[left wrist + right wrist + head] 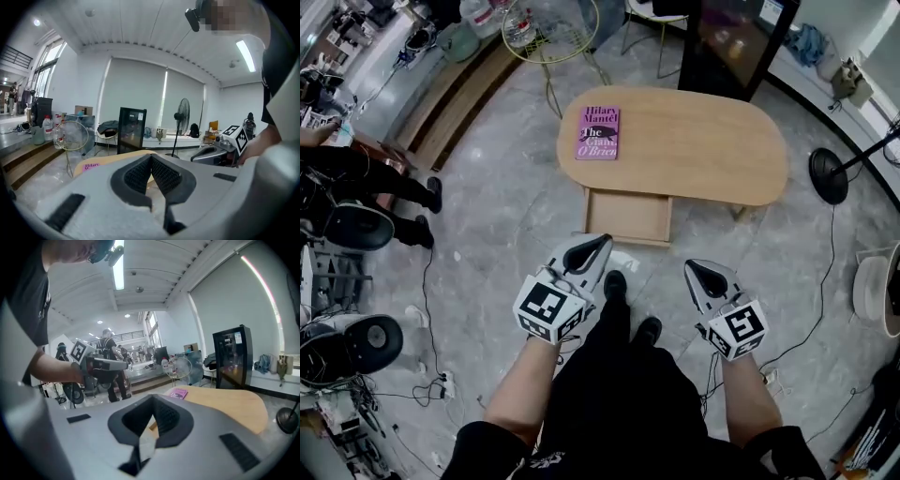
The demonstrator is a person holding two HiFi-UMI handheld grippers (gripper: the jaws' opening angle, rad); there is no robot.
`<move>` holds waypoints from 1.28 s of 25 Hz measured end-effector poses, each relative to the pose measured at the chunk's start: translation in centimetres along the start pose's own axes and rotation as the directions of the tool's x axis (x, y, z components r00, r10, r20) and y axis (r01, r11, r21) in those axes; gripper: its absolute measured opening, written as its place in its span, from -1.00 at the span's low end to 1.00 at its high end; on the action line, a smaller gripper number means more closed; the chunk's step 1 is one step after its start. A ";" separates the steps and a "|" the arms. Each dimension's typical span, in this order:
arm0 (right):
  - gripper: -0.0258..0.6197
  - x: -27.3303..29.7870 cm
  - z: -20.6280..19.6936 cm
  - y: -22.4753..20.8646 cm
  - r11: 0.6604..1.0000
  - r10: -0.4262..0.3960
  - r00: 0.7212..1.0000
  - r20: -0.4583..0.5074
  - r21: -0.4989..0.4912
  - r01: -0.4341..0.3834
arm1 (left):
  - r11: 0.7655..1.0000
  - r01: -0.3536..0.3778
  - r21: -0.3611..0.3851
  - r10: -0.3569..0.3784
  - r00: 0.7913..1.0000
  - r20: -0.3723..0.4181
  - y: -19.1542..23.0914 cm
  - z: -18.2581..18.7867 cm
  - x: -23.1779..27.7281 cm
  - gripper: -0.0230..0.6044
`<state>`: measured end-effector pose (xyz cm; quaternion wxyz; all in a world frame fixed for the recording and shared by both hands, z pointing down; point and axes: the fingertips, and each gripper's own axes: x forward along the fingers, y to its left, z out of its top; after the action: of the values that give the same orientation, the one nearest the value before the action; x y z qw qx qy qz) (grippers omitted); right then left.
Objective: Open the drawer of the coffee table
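Okay, so starting at the fingers: the left gripper [600, 242] is shown with its ribbed pads pressed together and nothing caught between them, which its own view confirms [151, 159]. Same story for the right gripper [694, 270], where the pads are seen meeting at the tip with only air in front [152, 401].

Outward from there, the shallow light-wood drawer [628, 216] is found just above the left gripper's tip, near the middle of the head view. It is drawn out from under the oval light-wood coffee table [703, 141] toward the bottom of the frame. Its front edge is laid left to right across the picture, so its travel runs up and down the frame, roughly in line with both grippers.

The left gripper is judged nearer; the right one is set off toward lower right. Both seem to be held well above the drawer, not touching it.

A pink paperback book [598, 132] is left on the tabletop's left end, above the drawer. The drawer looks open already, so little of the task is reckoned left.
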<state>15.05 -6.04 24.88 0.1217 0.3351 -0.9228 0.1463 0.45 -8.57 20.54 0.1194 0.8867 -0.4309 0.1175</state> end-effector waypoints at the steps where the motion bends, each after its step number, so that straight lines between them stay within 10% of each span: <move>1: -0.91 -0.7 0.4 0.3 1.000 0.003 1.000 -0.003 -0.004 -0.003 | 1.000 0.006 0.004 -0.006 1.000 0.006 -1.0 0.8 -0.2 -0.90; 20: -0.91 -5.0 6.5 6.8 1.000 0.024 0.998 0.066 0.007 -0.024 | 0.992 -0.102 0.079 0.100 0.995 0.029 -2.7 4.4 -7.0 -0.90; 32: -0.91 2.3 13.4 16.9 0.973 -0.002 0.997 0.077 -0.229 0.019 | 0.993 -0.051 0.107 0.044 0.997 0.069 4.9 5.4 -14.9 -0.90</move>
<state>0.60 0.35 10.02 0.1250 0.3290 -0.9357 0.0251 -11.83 -2.21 11.32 0.0537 0.8848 -0.4486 0.1143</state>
